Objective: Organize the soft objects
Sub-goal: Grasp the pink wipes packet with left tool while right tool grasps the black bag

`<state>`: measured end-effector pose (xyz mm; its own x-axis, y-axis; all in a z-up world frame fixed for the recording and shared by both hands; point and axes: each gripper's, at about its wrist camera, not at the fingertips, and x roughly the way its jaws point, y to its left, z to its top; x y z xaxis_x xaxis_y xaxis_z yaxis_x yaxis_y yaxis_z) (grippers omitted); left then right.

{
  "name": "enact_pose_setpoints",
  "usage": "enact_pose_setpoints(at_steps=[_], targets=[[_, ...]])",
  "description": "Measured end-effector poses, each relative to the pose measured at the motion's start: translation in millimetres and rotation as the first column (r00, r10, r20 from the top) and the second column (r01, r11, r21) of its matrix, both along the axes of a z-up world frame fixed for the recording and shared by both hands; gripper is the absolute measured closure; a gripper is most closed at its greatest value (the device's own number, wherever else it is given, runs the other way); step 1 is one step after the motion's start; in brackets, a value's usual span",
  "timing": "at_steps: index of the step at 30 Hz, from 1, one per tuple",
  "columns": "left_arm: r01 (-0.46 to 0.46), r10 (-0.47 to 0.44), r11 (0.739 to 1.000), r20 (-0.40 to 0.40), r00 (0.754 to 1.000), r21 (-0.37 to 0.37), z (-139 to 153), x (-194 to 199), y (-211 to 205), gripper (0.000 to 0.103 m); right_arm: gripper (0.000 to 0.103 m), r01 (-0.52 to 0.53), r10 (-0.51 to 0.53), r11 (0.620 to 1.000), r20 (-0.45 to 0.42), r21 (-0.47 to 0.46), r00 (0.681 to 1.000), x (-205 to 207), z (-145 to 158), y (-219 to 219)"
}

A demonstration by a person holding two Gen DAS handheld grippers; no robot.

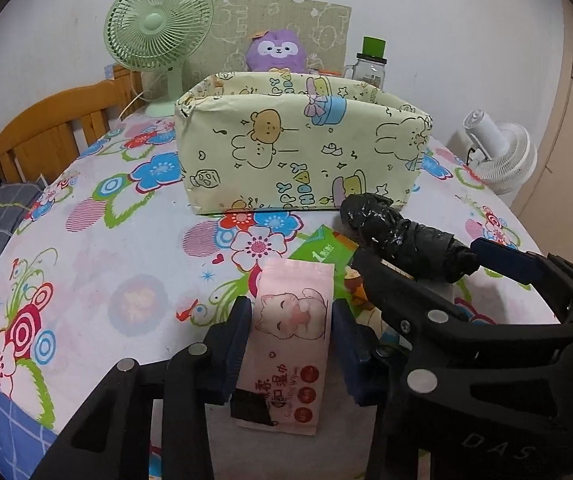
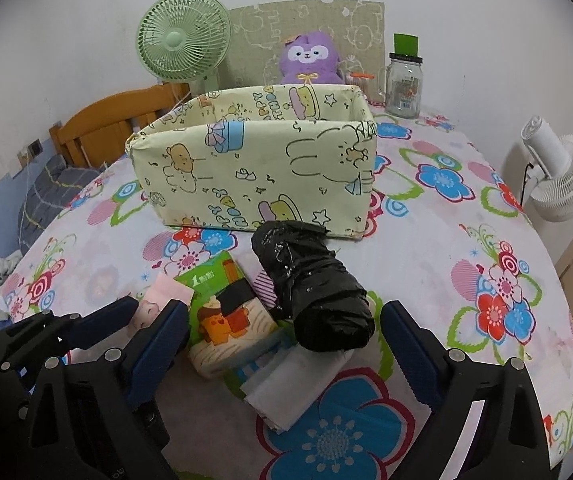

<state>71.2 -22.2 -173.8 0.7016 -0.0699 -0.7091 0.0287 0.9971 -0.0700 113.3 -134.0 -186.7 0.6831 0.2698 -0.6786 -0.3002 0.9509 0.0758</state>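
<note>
I have the left gripper [image 1: 290,336] closed in on the pink wipes pack [image 1: 292,332]: both blue pads sit flat against its long edges, so I count it gripped, though the pack lies on the floral cloth [image 1: 98,264]. The right gripper [image 2: 286,344] stands wide open and holds nothing; its fingers straddle the black roll [image 2: 312,292] without touching it.

Taking the cartoon-print box [image 1: 302,152] as my landmark: the pink pack lies well in front of its near wall, the green tissue pack [image 2: 226,312] just in front and a little right of the pink one, and the black roll closest to the box, one end nearly at the wall. A white folded pack [image 2: 290,388] lies under the near end of the roll.

To do this well I judge I should squeeze the pink pack only until it stops slipping; it is soft and will buckle. I would lift straight up before going forward, clear the near wall, then release low inside the box. On the right, I would centre the fingers across the roll's middle, clear of the white pack below.
</note>
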Motion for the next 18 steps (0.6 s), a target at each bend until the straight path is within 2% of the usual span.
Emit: enact_pose_setpoints(at_steps=[6,18], targets=[[-0.003,0.003,1.000,0.013,1.000,0.007,4,6,2,0.063,0.006,-0.001,0.001,1.000,-0.001,0.010,1.000,7,4,2],[-0.015,0.015,1.000,0.017,1.000,0.016,11,32,7,0.063,0.021,0.052,-0.050,0.998,-0.042,0.045,0.998,38,4,-3]])
